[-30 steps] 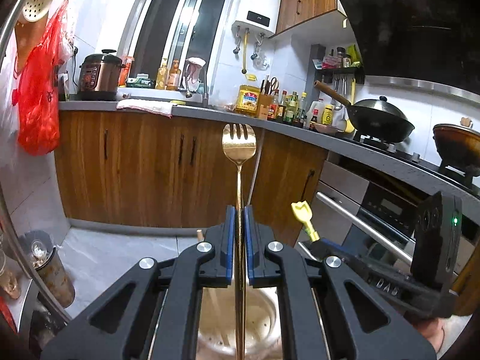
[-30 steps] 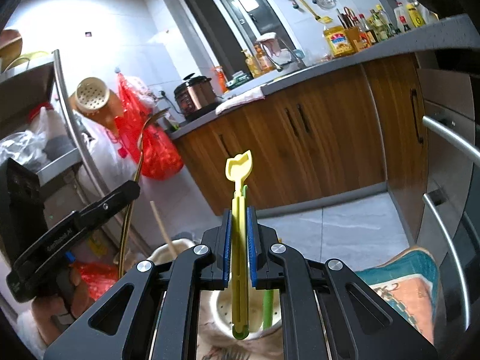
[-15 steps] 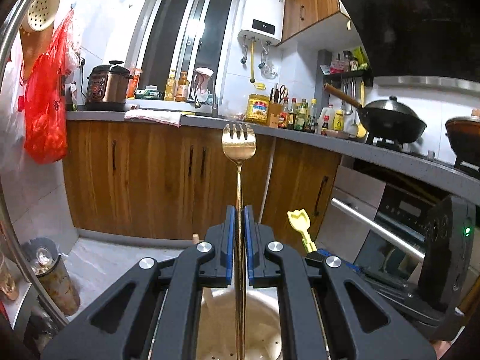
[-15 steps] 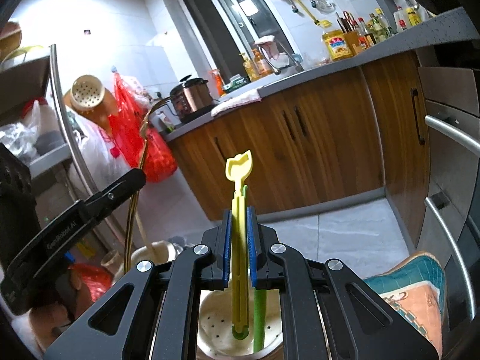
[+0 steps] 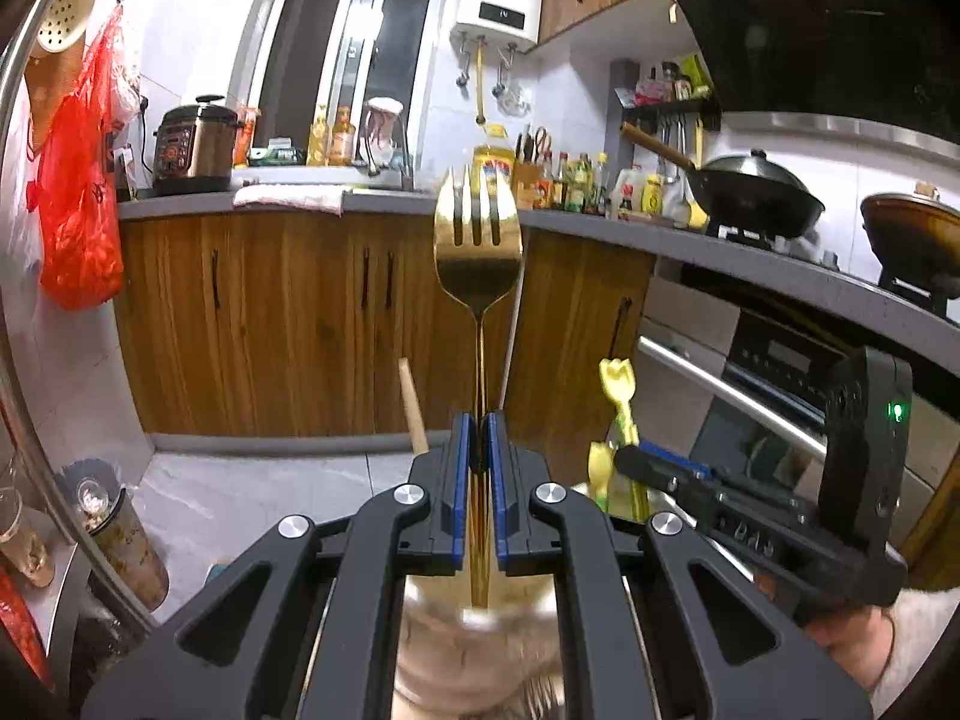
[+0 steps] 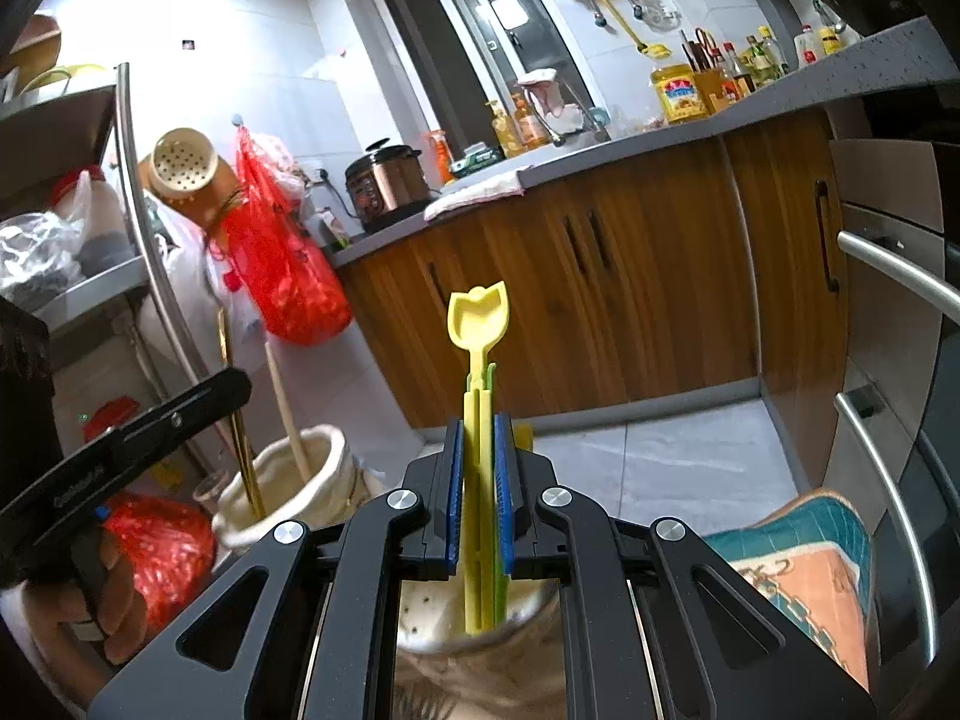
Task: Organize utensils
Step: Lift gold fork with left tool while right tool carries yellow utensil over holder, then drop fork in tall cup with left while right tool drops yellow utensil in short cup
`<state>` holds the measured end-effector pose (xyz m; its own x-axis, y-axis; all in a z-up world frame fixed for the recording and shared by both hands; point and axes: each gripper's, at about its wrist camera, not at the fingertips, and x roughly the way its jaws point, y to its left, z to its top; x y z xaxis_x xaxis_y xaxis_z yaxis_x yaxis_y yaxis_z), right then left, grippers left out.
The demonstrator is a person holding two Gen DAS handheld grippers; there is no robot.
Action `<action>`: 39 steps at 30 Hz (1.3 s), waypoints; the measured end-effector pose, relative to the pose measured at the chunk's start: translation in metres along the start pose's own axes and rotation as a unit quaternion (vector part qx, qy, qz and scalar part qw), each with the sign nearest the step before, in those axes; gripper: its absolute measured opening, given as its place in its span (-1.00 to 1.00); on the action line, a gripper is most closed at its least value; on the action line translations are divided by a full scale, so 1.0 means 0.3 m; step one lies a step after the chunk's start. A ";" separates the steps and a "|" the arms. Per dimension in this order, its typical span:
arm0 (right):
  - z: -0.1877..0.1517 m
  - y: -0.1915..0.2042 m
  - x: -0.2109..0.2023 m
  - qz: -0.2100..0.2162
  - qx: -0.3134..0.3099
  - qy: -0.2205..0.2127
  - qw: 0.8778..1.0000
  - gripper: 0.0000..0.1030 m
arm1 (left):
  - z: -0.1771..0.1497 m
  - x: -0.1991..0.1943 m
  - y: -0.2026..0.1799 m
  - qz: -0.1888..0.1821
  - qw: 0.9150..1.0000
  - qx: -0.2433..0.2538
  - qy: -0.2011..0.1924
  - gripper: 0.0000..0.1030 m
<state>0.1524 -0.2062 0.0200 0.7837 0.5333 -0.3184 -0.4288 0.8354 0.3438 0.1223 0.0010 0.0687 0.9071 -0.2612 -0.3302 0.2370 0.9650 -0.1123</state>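
Your left gripper [image 5: 479, 450] and right gripper [image 6: 479, 450] share one build: matte black moulded linkage arms with triangular cut-outs, joined at round silver screw heads, two on each side. Each finger ends in a black block faced with a blue ribbed pad [image 5: 461, 480]. Seen from the opposite wrist camera, each unit is a long black bar on a black pistol-style handle. The left unit carries pale lettering along its side [image 6: 78, 483]; the right unit carries a black camera housing with a lit green indicator [image 5: 897, 411]. Your right hand [image 5: 852, 630] emerges from a pale fleecy sleeve [image 5: 918, 642].
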 end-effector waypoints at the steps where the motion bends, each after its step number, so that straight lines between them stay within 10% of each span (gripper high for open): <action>1: -0.005 0.001 -0.007 -0.002 -0.004 0.005 1.000 -0.79 | -0.011 -0.009 0.002 0.000 1.000 -0.001 0.008 -0.88; 18: -0.024 0.045 -0.027 -0.045 -0.035 0.078 0.995 -0.79 | -0.034 0.044 0.004 0.033 0.991 -0.010 0.125 -0.88; 39: -0.017 0.028 -0.012 -0.050 -0.021 0.097 0.994 -0.71 | -0.005 0.052 -0.003 0.037 0.990 -0.007 0.138 -0.85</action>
<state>0.1436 -0.2004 0.0196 0.7232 0.4598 -0.5153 -0.3750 0.8880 0.2661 0.1359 -0.0039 0.0622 0.7919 -0.1884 -0.5809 0.1671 0.9818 -0.0907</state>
